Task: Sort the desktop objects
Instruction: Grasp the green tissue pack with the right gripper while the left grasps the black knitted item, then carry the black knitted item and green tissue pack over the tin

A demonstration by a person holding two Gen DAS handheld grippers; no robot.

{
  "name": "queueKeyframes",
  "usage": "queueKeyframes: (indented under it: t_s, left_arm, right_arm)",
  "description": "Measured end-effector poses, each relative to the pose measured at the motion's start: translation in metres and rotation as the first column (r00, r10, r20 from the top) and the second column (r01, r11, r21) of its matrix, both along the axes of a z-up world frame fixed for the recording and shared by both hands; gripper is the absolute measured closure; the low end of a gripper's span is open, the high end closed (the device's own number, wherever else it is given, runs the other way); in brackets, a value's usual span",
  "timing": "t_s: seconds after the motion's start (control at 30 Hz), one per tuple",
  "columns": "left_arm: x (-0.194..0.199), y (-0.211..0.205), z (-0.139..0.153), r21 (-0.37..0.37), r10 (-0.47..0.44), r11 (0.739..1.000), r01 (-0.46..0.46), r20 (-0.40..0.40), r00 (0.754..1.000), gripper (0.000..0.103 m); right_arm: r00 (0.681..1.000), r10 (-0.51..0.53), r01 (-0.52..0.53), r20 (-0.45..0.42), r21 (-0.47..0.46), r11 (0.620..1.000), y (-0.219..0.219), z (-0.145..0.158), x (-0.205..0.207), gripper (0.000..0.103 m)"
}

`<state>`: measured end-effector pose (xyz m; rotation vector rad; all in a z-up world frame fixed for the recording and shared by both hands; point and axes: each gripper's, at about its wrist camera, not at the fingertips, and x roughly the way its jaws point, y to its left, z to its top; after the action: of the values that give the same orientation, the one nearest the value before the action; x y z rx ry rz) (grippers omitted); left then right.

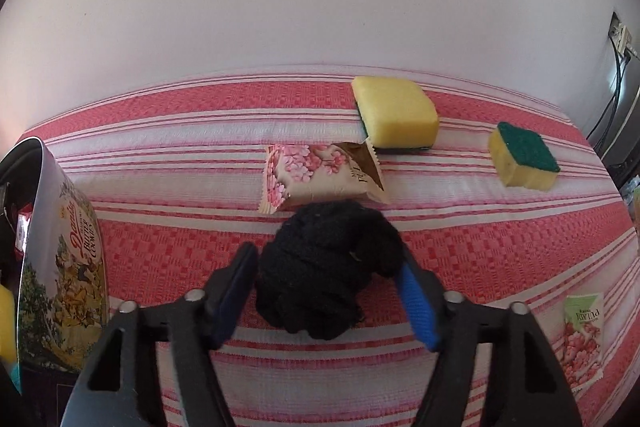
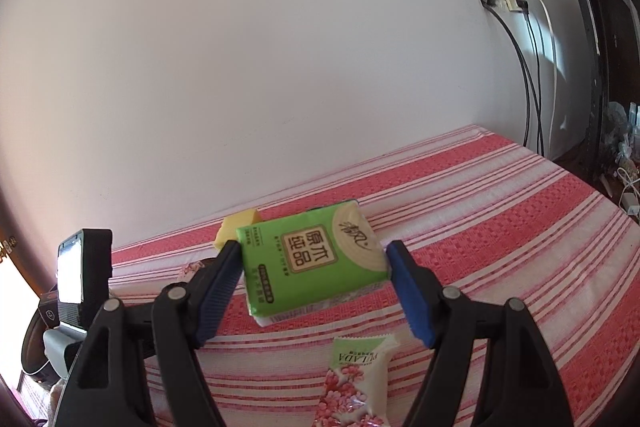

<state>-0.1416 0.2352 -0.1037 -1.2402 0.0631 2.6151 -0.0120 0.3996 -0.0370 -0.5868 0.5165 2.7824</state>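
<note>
Left wrist view: left gripper [image 1: 328, 283] is sitting over a black knitted bundle [image 1: 326, 269], jaws narrowed around it, pads touching or nearly touching each flank. Can't tell for sure whether they're pressing yet; bundle is resting on the striped pink surface [image 1: 500, 247], not lifted. Just beyond it a pink floral snack packet [image 1: 316, 177] is lying almost against the bundle's far edge. Farther back, a large yellow sponge [image 1: 394, 111] is touching the packet's corner; a smaller sponge [image 1: 522, 157] with its green scourer up is lying well apart to the right. Butter cookie tin [image 1: 66, 267] is standing at the left edge, and a green-topped sachet [image 1: 582, 341] is lying near right.

Right wrist view: right gripper [image 2: 316, 269] is holding a green tissue pack [image 2: 312, 261] clear of the surface, tilted, jaws fairly wide and clamped on its two ends. A yellow sponge corner is peeking out behind it. The same sachet is lying near, under the gripper.

Step, as I'm reading it: left is picking the bundle while right is carrying the tissues to wherever they belong. Next needs a firm squeeze on soft knit, then a straight lift so the packet isn't getting dragged along. Tissue drop spot isn't visible.
</note>
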Motion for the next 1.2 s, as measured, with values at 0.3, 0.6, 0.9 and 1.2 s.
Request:
queueKeyframes:
  t_s: [0.3,0.6,0.9,1.2]
  left_arm:
    - [0.035,-0.02,0.022,0.048,0.022,0.999,-0.013,-0.182,0.983,0.045]
    - [0.072,-0.032,0.037,0.001,0.015,1.0,-0.016,-0.356,0.934,0.045]
    - [0.079,-0.043,0.042,0.014,0.026,1.0,-0.023,-0.377,0.926,0.045]
    - [0.092,-0.055,0.045,0.021,0.028,1.0,-0.021,-0.39,0.92,0.045]
  right_arm:
    - [0.996,0.036,-0.037,-0.087,-0.004,0.999,-0.004,0.006,0.007,0.028]
    - [0.998,-0.058,0.059,-0.015,0.149,0.987,-0.021,0.007,0.001,0.028]
    - [0.997,-0.056,0.064,-0.047,0.188,0.98,-0.032,0.012,0.011,0.028]
    - [0.997,-0.082,0.083,-0.013,0.21,0.974,-0.051,0.008,0.015,0.028]
